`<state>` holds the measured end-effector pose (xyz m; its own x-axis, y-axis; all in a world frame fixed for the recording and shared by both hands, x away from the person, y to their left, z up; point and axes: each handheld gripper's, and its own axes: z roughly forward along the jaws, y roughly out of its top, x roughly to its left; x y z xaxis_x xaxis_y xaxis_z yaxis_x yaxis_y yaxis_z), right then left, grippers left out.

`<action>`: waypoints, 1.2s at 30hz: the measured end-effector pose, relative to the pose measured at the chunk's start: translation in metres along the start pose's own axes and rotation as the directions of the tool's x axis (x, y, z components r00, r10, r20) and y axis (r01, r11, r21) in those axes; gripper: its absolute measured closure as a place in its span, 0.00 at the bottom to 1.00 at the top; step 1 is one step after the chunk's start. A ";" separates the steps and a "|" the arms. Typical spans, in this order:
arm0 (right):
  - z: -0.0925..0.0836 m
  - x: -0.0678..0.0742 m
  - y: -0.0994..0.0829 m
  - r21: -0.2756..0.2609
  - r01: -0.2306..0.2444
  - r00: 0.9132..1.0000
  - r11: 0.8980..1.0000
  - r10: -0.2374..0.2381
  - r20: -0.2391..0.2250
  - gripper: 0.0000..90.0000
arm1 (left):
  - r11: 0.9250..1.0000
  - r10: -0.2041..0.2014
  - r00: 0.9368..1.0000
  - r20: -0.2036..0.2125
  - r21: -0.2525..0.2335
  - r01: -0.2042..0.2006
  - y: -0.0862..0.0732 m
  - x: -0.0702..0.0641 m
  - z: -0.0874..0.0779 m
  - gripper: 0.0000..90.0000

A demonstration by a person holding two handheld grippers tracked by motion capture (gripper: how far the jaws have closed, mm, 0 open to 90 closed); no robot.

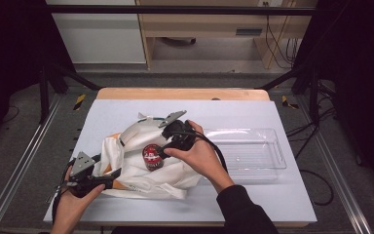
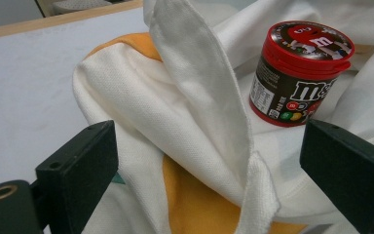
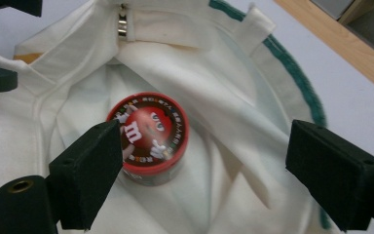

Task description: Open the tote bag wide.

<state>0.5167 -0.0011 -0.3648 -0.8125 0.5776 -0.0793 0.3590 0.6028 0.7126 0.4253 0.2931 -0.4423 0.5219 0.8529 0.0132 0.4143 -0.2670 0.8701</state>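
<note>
Left gripper near the table's front left corner, jaws spread wide, nothing clamped, a raised fold of the white bag standing loose between them in the left gripper view. Right gripper above the middle of the table, tilted down over the bag's mouth, jaws likewise wide apart and gripping nothing. Candy tub upright inside the open white bag, long axis vertical, red lid facing up, printed side turned toward the left gripper. In the right gripper view, tub partly behind the left-hand jaw, whether touching it cannot be told; well clear of the other. Orange patches on the bag's front edge, green trim along its far rim. Clear plastic tray just right of the bag, toward the table's right edge.
</note>
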 end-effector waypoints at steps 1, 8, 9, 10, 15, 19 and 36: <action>0.002 0.003 0.001 0.000 0.000 1.000 1.000 0.000 -0.004 0.15 | 1.000 0.001 1.000 0.000 -0.001 -0.001 0.000 0.000 0.000 0.07; 0.017 0.017 0.007 -0.007 0.014 1.000 1.000 -0.014 -0.028 0.14 | 1.000 0.005 1.000 -0.003 -0.002 -0.005 0.000 0.001 -0.001 0.07; 0.017 0.017 0.007 -0.007 0.014 1.000 1.000 -0.014 -0.028 0.14 | 1.000 0.005 1.000 -0.003 -0.002 -0.005 0.000 0.001 -0.001 0.07; 0.018 0.018 0.007 -0.003 0.014 0.999 1.000 -0.014 -0.031 0.14 | 1.000 0.003 1.000 -0.002 -0.001 -0.003 0.000 0.001 -0.001 0.07; 0.030 0.024 0.007 0.010 0.011 0.999 1.000 -0.011 -0.042 0.14 | 1.000 0.008 1.000 -0.004 -0.003 -0.008 0.000 0.001 -0.001 0.07; 0.034 0.026 0.006 0.006 0.016 0.998 1.000 -0.016 -0.056 0.14 | 1.000 0.004 1.000 -0.012 -0.012 -0.004 0.000 0.002 -0.003 0.07; 0.052 0.025 -0.003 0.092 0.057 0.996 0.994 -0.050 -0.079 0.16 | 1.000 0.006 1.000 0.000 0.002 -0.006 -0.001 0.001 0.000 0.06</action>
<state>0.5197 0.0405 -0.4051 -0.8632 0.5013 -0.0594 0.3525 0.6827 0.6401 0.4251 0.2941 -0.4430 0.5248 0.8510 0.0185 0.4123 -0.2731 0.8692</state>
